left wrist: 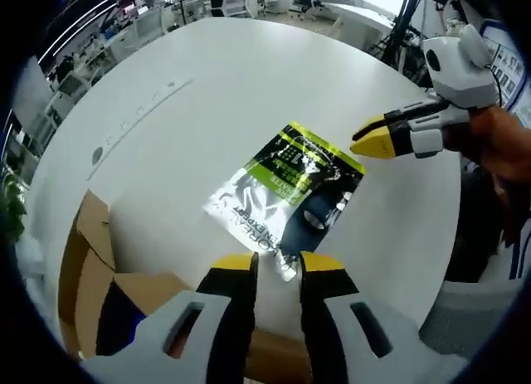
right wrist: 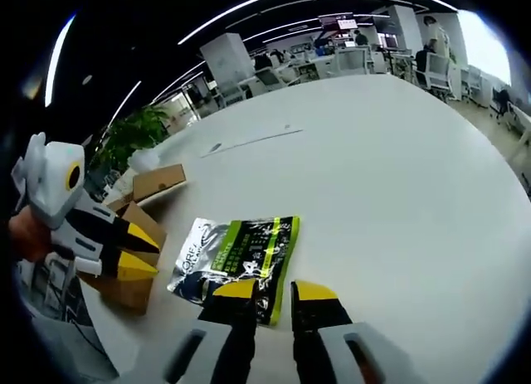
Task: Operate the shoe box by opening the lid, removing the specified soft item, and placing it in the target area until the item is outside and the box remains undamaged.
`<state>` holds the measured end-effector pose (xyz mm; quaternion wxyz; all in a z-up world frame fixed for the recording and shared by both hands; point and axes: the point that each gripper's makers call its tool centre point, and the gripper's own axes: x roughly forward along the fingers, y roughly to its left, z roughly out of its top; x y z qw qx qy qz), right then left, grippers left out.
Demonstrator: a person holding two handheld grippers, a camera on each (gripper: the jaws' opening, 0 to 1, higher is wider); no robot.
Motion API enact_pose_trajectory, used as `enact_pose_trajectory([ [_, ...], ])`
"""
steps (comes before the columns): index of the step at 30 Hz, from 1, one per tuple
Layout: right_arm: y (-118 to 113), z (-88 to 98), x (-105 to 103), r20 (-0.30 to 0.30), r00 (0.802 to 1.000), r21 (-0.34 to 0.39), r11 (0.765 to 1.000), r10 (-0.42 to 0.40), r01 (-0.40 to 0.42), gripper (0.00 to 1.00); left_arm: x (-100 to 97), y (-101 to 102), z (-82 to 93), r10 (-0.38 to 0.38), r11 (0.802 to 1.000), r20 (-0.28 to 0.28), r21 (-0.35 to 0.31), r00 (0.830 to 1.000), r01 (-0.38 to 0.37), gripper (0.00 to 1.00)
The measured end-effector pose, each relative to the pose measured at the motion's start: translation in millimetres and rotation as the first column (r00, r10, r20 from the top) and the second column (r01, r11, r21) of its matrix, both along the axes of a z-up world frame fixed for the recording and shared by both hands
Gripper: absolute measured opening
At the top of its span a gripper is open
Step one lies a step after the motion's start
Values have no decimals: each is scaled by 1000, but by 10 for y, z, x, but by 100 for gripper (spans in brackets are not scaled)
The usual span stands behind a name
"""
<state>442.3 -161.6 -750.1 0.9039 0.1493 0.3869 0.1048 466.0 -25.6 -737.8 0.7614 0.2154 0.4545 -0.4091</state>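
**Pouch out on the worktop, both grippers empty above it**

The soft item, a silver, black and lime-green foil pouch (left wrist: 286, 195), lies flat on the round white worktop (left wrist: 207, 94), fully outside the cardboard shoe box (left wrist: 95, 276). The box sits at the worktop's edge with its flaps open; from the right gripper view it is just beside the pouch, on the far side from the open expanse of white surface, and the two do not look to be touching. I see no tear or crush on the cardboard that shows.

The left gripper (left wrist: 278, 264) hangs over the pouch's near edge, its yellow-tipped jaws a little apart with nothing between them. The right gripper (right wrist: 275, 291) is likewise slightly parted and holding nothing, its tips over the pouch's near edge. In the left gripper view the right gripper comes in from the side, tips drawn close to a point near the pouch's far corner.

By my reckoning the pouch has been set down and the step in hand is the release and retreat. To do it well, lift both grippers straight up before swinging away, so no tip catches the slippery foil and drags it. Keep the left gripper's path away from the raised flaps; a knock there could bend the cardboard or nudge the box off the edge.
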Motion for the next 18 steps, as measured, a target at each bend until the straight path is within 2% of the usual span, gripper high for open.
enact_pose_trajectory([
  [10, 94, 254, -86, 45, 998, 51, 998, -33, 31, 13, -30, 118, 317, 23, 995, 47, -99, 999, -18, 21],
  [12, 114, 303, -94, 54, 998, 63, 997, -43, 39, 13, -31, 153, 377, 39, 991, 48, -133, 998, -32, 21],
  [14, 142, 347, -100, 61, 997, 74, 996, -49, 44, 13, -35, 139, 473, 72, 974, 25, -218, 997, -65, 21],
  [15, 169, 365, -109, 62, 997, 74, 996, -46, 41, 13, -47, 166, 502, 81, 970, 19, -230, 996, -75, 22],
  [18, 244, 389, -144, 61, 998, 63, 998, -27, 23, 13, -56, 295, 573, 75, 973, 52, -224, 996, -61, 22],
])
